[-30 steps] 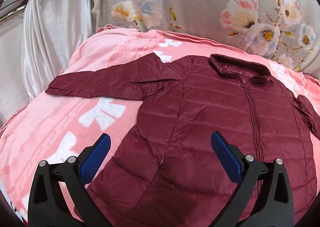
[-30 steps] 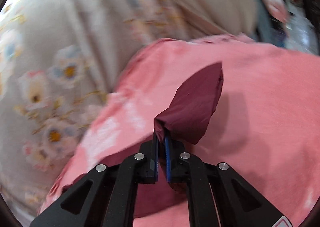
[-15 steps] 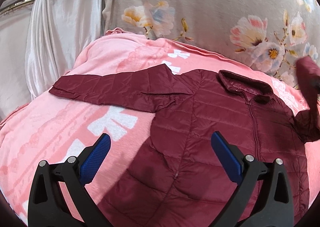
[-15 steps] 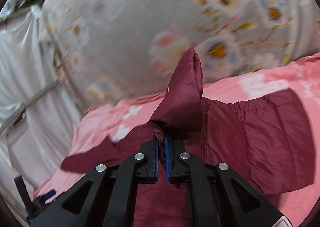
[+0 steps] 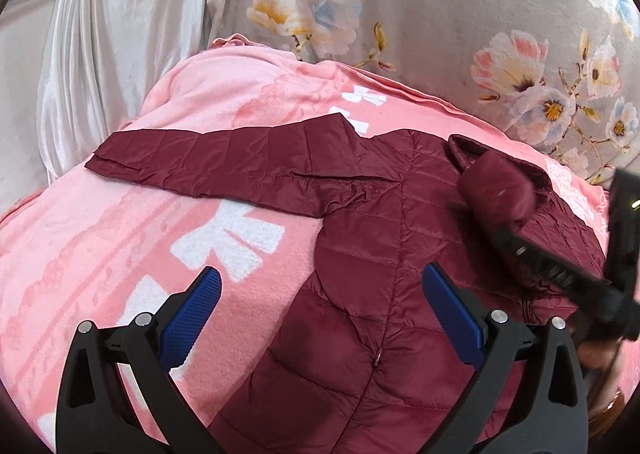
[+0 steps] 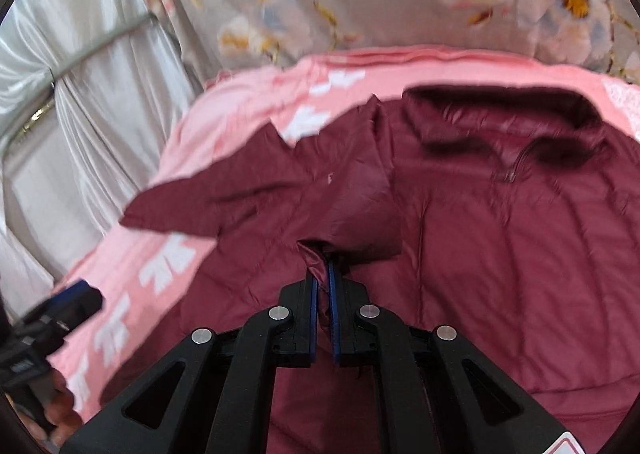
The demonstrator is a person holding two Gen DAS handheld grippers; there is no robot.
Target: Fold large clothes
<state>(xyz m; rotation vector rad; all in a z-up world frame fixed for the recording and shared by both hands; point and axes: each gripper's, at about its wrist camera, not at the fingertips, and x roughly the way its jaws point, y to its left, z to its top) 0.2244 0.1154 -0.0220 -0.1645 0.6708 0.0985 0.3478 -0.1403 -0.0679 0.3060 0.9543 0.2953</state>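
A maroon quilted jacket (image 5: 360, 238) lies front up on a pink blanket (image 5: 100, 238), collar (image 6: 500, 113) toward the far side. Its one sleeve (image 5: 224, 161) stretches flat to the left. My left gripper (image 5: 320, 302) is open and empty, hovering above the jacket's lower left side. My right gripper (image 6: 323, 274) is shut on the cuff of the other sleeve (image 6: 352, 197) and holds it lifted over the jacket's chest. That gripper also shows in the left wrist view (image 5: 500, 230), with the sleeve end (image 5: 496, 189) bunched in it.
A grey floral cover (image 5: 440, 13) rises behind the blanket. White drapes (image 5: 100, 53) with a metal bar hang at the far left. The pink blanket has white patterns (image 5: 228, 242). My left gripper shows at the left edge of the right wrist view (image 6: 60, 310).
My right gripper has carried the sleeve cuff leftward, from beside the jacket to over its chest. My left gripper has drifted left and stayed open.
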